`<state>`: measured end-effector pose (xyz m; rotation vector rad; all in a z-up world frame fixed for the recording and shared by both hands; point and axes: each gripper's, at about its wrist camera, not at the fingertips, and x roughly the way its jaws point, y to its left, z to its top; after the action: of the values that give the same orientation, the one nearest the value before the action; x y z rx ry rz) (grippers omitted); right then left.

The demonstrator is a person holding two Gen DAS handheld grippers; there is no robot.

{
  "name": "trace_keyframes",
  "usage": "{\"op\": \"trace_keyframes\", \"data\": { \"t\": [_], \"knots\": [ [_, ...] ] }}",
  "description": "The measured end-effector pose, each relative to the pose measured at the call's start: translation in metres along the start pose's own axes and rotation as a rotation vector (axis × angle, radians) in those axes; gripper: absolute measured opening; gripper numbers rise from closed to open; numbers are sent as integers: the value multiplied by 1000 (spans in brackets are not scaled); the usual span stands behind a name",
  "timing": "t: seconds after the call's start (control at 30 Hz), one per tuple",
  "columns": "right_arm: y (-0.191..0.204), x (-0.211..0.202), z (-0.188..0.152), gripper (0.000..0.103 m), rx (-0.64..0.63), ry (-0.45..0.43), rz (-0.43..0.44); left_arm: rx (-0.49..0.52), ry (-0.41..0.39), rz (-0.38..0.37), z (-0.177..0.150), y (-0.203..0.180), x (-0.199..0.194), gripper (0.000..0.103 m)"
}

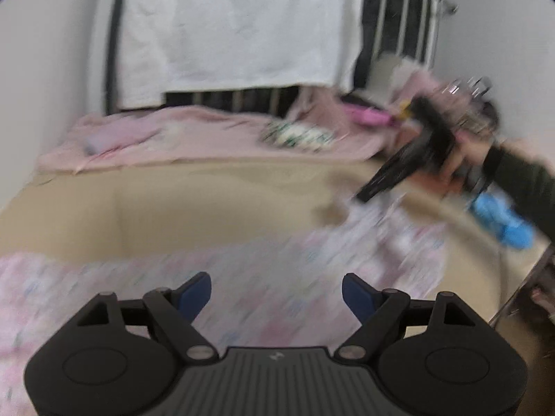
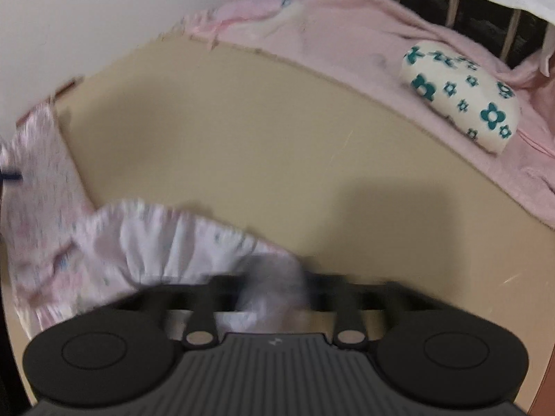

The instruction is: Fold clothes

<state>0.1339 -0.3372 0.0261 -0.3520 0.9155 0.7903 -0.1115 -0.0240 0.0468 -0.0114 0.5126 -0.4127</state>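
Observation:
A pale pink printed garment (image 1: 242, 277) lies spread across a tan surface (image 1: 208, 201), blurred by motion. My left gripper (image 1: 276, 293) hovers just above it, open, with its blue pads (image 1: 194, 293) wide apart and nothing between them. In the right wrist view the same garment (image 2: 145, 239) bunches up with a frilled edge, and my right gripper (image 2: 274, 287) is shut on a fold of it, the cloth wrapping over the fingers and hiding the tips. In the left wrist view the right gripper (image 1: 409, 163) shows at the right, held by a hand in a dark sleeve.
A pink blanket (image 2: 347, 52) covers the far side of the surface, with a white cushion printed with green flowers (image 2: 461, 97) on it. A white sheet (image 1: 236, 27) hangs over a railing behind. A blue object (image 1: 503, 218) lies at the right edge. A wall (image 2: 86, 17) bounds the left.

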Motion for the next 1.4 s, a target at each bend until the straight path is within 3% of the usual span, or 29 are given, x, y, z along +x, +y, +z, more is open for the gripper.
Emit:
{"op": "trace_keyframes", "data": {
  "t": [0.13, 0.2, 0.27, 0.33, 0.4, 0.5, 0.6, 0.63, 0.77, 0.8, 0.87, 0.93, 0.97, 1.03, 1.13, 1.2, 1.23, 1.27, 1.33, 1.4],
  "knots": [
    [21, -38, -13, 1, -42, -174, -58, 95, -14, 25, 39, -21, 28, 84],
    [42, -66, -27, 1, -93, -230, -78, 136, 32, -33, 55, -31, 51, 84],
    [68, -87, -45, 1, -152, -267, -99, 136, 80, -142, 65, -36, 74, 84],
    [96, -99, -63, 1, -209, -282, -104, 70, 107, -238, 72, -36, 91, 84],
    [114, -103, -77, 1, -243, -275, -123, -52, 101, -262, 75, -26, 96, 84],
    [131, -98, -93, 1, -264, -236, -165, -162, 48, -234, 78, -13, 99, 84],
    [148, -94, -109, 1, -286, -198, -207, -230, 67, -222, 82, -16, 114, 83],
    [153, -92, -115, 1, -293, -185, -221, -236, 86, -221, 80, -20, 119, 79],
    [176, -86, -136, 3, -322, -133, -277, -215, 188, -224, 64, -41, 135, 35],
    [180, -86, -141, 4, -322, -126, -294, -199, 219, -229, 56, -46, 137, 33],
    [175, -105, -148, 8, -232, -199, -369, -173, 245, -215, 39, -54, 134, 31],
    [174, -123, -153, 24, -107, -288, -442, -121, 208, -169, 24, -63, 128, 32],
    [176, -131, -155, 27, -42, -347, -447, -92, 180, -146, 16, -68, 125, 32],
    [186, -139, -160, 32, 81, -508, -358, -40, 136, -109, 5, -77, 121, 34],
    [191, -121, -165, 33, 199, -622, -262, -89, 139, -142, 10, -73, 111, 34],
    [184, -104, -161, 33, 339, -634, -243, -139, 99, -174, 18, -61, 94, 36],
    [181, -96, -160, 33, 409, -639, -234, -156, 68, -183, 23, -54, 83, 42],
    [178, -88, -158, 33, 477, -645, -223, -163, 31, -173, 25, -46, 73, 50],
    [177, -77, -153, 33, 560, -665, -212, -176, -19, -116, 29, -33, 58, 56],
    [178, -61, -147, 32, 566, -613, -294, -192, -11, -76, 30, -23, 59, 56]
  ]
}}
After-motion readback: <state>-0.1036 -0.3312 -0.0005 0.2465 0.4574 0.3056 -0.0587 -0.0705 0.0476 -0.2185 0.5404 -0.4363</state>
